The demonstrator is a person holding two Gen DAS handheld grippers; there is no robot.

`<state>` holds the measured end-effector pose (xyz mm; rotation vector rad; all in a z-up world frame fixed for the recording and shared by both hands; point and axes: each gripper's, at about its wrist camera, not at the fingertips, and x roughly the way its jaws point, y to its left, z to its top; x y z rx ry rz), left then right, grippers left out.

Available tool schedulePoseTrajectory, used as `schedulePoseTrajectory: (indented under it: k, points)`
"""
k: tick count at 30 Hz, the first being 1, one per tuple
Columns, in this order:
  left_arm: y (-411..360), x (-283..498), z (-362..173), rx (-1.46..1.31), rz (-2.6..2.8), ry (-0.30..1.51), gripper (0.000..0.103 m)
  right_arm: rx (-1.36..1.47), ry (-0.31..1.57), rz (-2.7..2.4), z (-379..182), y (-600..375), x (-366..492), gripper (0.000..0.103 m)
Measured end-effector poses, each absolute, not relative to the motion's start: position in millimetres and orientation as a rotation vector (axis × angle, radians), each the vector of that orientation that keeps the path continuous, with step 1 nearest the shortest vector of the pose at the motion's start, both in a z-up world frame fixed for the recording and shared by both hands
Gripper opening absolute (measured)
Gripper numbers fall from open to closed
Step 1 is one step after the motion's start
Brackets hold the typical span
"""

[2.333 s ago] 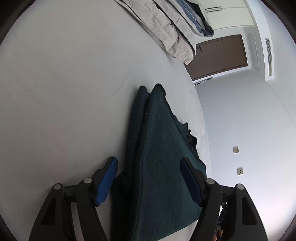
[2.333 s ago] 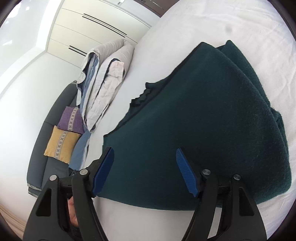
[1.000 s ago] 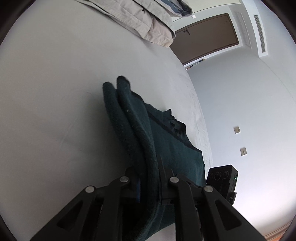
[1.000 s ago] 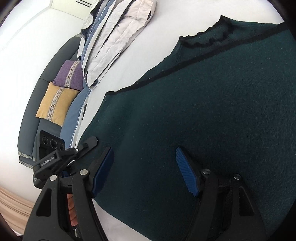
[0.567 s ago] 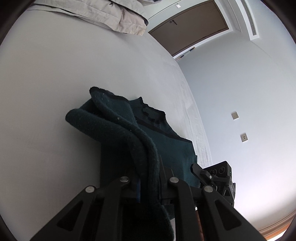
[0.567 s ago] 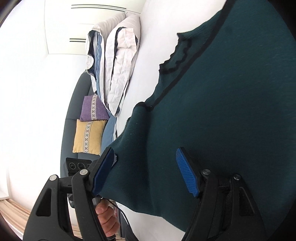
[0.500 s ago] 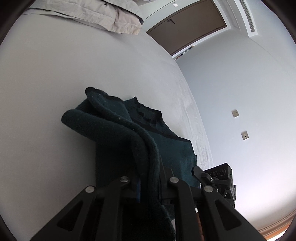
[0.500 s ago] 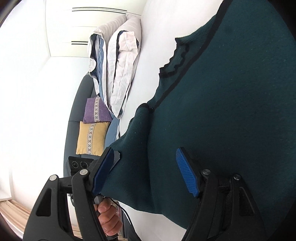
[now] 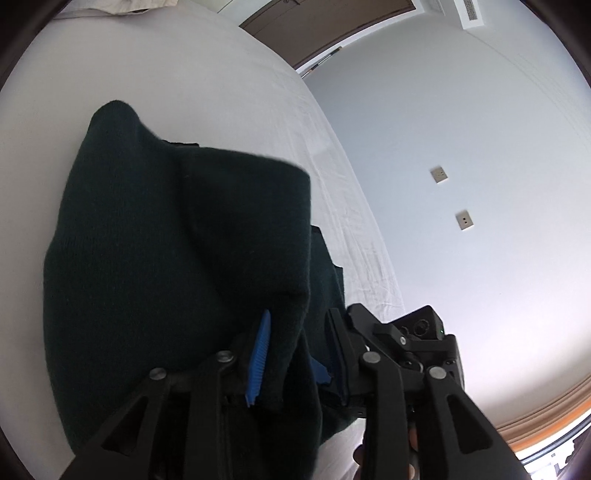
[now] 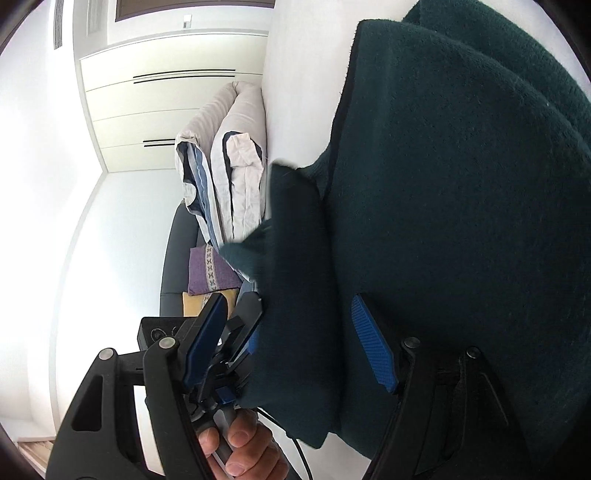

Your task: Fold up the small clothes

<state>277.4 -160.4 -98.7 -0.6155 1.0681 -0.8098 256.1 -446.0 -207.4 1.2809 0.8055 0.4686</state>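
Observation:
A dark green knitted sweater (image 9: pixel 177 258) lies folded in layers on a white bed (image 9: pixel 184 59). My left gripper (image 9: pixel 288 354) has its jaws slightly apart with a fold of the sweater between the blue pads (image 9: pixel 260 354); whether it still grips is unclear. The same sweater (image 10: pixel 461 206) fills the right wrist view. My right gripper (image 10: pixel 295 339) is open over the sweater's edge, empty. The left gripper (image 10: pixel 236 339) shows there at the sweater's left edge, with the hand that holds it.
A folded white and blue duvet (image 10: pixel 225 173) lies at the bed's far end. A dark sofa (image 10: pixel 173 258) with purple and yellow cushions stands beyond. A white wall (image 9: pixel 461 166) with sockets and a brown door (image 9: pixel 332 18) border the bed.
The left gripper has carried the sweater's fold over onto the rest of the garment, and its jaws have parted a little. The right gripper stays open and has tilted over the sweater.

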Motion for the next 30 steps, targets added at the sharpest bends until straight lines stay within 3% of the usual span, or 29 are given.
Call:
schedulePoseTrajectory:
  k: [4, 21, 23, 25, 27, 30]
  points:
    - [-124.4, 269.7, -85.6, -0.709, -0.835, 0.995, 0.050, 1.249, 0.835, 0.457, -206.7, -443.1, 265.2, 0.069]
    - [-63.0, 232.6, -113.7, -0.750, -0.743, 0.931, 0.050, 1.106, 0.994, 0.425, -193.8, -411.1, 301.6, 0.069]
    - [-57.5, 227.4, -114.4, -0.755, -0.730, 0.910, 0.050, 1.037, 1.046, 0.431, -194.5, -399.0, 310.3, 0.059]
    - [-53.9, 223.5, -116.6, -0.767, -0.724, 0.902, 0.050, 0.972, 1.092, 0.406, -196.9, -392.1, 314.1, 0.028]
    - [-53.1, 221.8, -117.3, -0.771, -0.724, 0.899, 0.050, 0.928, 1.108, 0.377, -199.0, -392.7, 314.9, 0.015]
    - [-63.0, 218.6, -113.1, -0.767, -0.732, 0.892, 0.050, 0.850, 1.083, 0.343, -189.6, -400.5, 313.3, 0.012]
